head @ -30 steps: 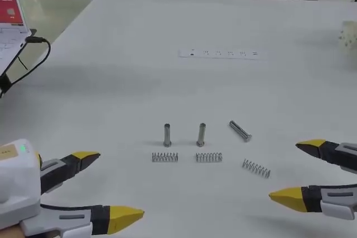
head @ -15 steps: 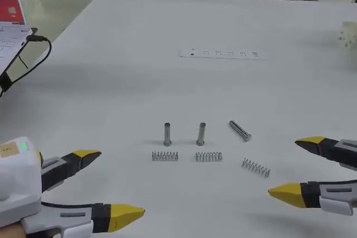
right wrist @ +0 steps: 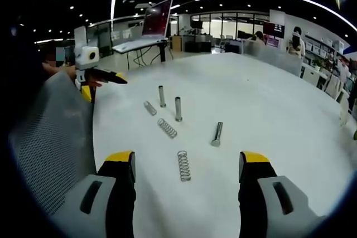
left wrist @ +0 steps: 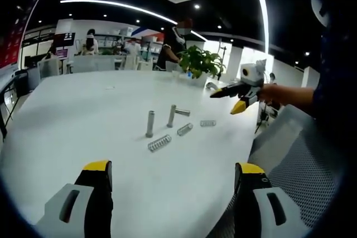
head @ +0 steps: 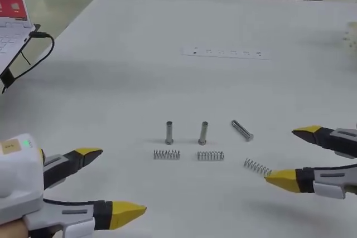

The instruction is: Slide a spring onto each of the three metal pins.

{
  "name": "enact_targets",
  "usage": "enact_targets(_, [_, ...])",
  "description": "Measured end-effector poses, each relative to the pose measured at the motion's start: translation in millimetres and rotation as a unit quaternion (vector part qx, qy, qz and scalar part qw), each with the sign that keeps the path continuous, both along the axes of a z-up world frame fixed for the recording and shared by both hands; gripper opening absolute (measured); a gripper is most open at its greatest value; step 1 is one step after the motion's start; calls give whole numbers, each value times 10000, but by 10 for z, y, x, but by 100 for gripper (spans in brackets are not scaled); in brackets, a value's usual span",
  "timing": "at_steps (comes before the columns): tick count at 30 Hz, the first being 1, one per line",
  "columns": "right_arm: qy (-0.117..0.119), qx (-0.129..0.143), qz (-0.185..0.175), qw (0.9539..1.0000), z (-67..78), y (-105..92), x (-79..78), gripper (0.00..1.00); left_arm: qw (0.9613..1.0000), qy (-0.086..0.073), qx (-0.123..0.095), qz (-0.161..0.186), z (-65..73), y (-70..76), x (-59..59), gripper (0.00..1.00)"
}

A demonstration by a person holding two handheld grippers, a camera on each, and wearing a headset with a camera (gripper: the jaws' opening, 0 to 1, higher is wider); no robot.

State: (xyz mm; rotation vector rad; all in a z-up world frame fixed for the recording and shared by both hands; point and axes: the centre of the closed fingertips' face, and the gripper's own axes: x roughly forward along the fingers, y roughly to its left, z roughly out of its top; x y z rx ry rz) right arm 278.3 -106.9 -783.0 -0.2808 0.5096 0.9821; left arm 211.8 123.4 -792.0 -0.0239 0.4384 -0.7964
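Right gripper, jaws spread wide and holding nothing, was poised at the right spring, which lay flat on the white table. In the head view the lower jaw tip sat beside the spring's near end, though contact could not be judged. In the right gripper view the spring lay ahead, between the 2 jaws.

Left gripper, jaws likewise spread and empty, hovered at the near left, well apart from the parts.

2 pins stood upright, the left pin and the middle pin, each with a spring lying just in front: the left spring and the middle spring. The 3rd pin lay on its side (it would probably need standing up or holding before threading). No spring was on a pin yet.

For a good pickup, the jaws should probably close lightly across the coil's middle, leaving the bore open and keeping the wire from flicking away.

Nothing lay between gripper and spring. A power strip lay farther back. A laptop and its cable were at the far left, clear of the work.
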Motion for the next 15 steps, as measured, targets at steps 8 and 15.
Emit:
enact_targets(8, [-55, -35, 96, 9999, 26, 78, 89, 75, 10000, -5, 3, 24, 1, 7, 2, 87])
enact_targets(15, [-104, -73, 110, 9999, 46, 108, 166, 74, 10000, 2, 4, 30, -2, 11, 1, 87])
